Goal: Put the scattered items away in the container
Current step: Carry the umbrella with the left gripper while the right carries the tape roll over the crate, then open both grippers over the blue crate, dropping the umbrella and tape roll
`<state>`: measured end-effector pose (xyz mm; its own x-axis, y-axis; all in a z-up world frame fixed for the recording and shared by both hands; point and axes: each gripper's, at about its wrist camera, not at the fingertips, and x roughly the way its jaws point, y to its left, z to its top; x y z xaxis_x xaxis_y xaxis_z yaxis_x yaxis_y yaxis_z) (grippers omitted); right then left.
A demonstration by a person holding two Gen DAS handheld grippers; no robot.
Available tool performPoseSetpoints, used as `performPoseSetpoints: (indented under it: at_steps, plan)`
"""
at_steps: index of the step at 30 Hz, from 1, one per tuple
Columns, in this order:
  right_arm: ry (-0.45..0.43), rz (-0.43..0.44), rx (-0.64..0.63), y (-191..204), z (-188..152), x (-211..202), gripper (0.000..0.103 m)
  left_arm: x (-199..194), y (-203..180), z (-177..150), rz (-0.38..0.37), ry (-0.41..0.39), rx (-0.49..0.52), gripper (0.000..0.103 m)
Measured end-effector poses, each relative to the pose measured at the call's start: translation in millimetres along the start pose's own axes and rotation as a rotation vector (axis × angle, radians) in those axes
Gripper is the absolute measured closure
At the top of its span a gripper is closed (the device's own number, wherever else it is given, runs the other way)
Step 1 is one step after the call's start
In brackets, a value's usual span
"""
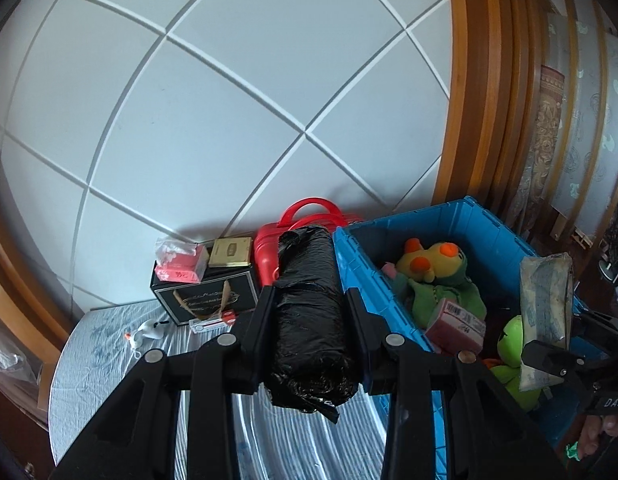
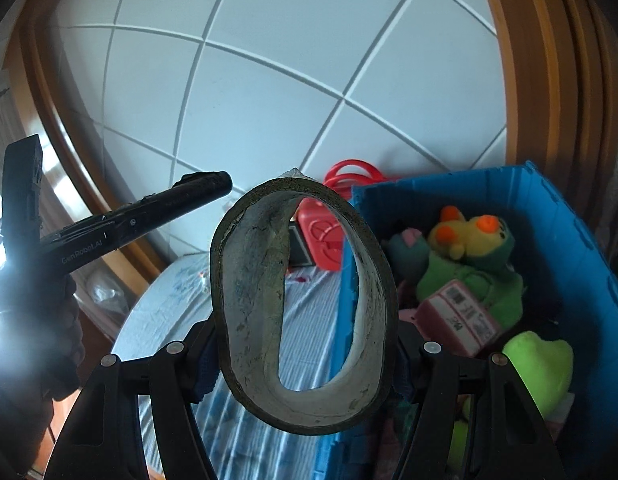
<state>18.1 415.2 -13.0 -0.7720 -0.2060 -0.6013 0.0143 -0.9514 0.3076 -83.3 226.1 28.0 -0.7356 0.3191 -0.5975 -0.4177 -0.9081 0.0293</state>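
Note:
My left gripper (image 1: pixel 309 312) is shut on a black roll of plastic bags (image 1: pixel 309 320), held above the table just left of the blue crate (image 1: pixel 489 232). My right gripper (image 2: pixel 305 344) is shut on a squashed ring of tape (image 2: pixel 249 288), held over the crate's left wall (image 2: pixel 349 264). The right gripper with the tape ring also shows in the left wrist view (image 1: pixel 545 312), above the crate. Inside the crate lie a yellow-green plush toy (image 1: pixel 433 276), a pink box (image 1: pixel 457 324) and a bright green plush (image 2: pixel 541 364).
A red case with handles (image 1: pixel 269 248), a black gift bag (image 1: pixel 207 296) with small boxes on it, a white duck figure (image 1: pixel 149 330) and a small packet (image 1: pixel 211 322) sit on the striped tablecloth (image 1: pixel 109 344). A white panelled wall stands behind; wooden frame at right.

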Motion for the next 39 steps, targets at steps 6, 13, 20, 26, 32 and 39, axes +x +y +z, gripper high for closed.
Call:
performPoseSetpoints:
  at_steps: [6,13,20,26,32,39]
  plan:
    - [-0.033,-0.073,0.083,-53,-4,-25,0.036,22,-48,22,-0.068,0.002,0.064,0.069]
    - [-0.049,-0.158,0.158,-101,-18,-54,0.036,50,-111,31,-0.146,0.040,0.158,0.069]
    - [-0.033,-0.207,0.237,-140,-41,-68,0.036,75,-164,33,-0.201,0.082,0.219,0.069]
    - [-0.016,-0.230,0.272,-154,-54,-72,0.036,91,-190,31,-0.218,0.108,0.233,0.069]
    - [-0.007,-0.233,0.282,-160,-58,-75,0.036,96,-201,33,-0.224,0.114,0.232,0.070]
    - [-0.028,-0.205,0.243,-156,-51,-71,0.024,94,-195,42,-0.157,0.096,0.164,0.008]
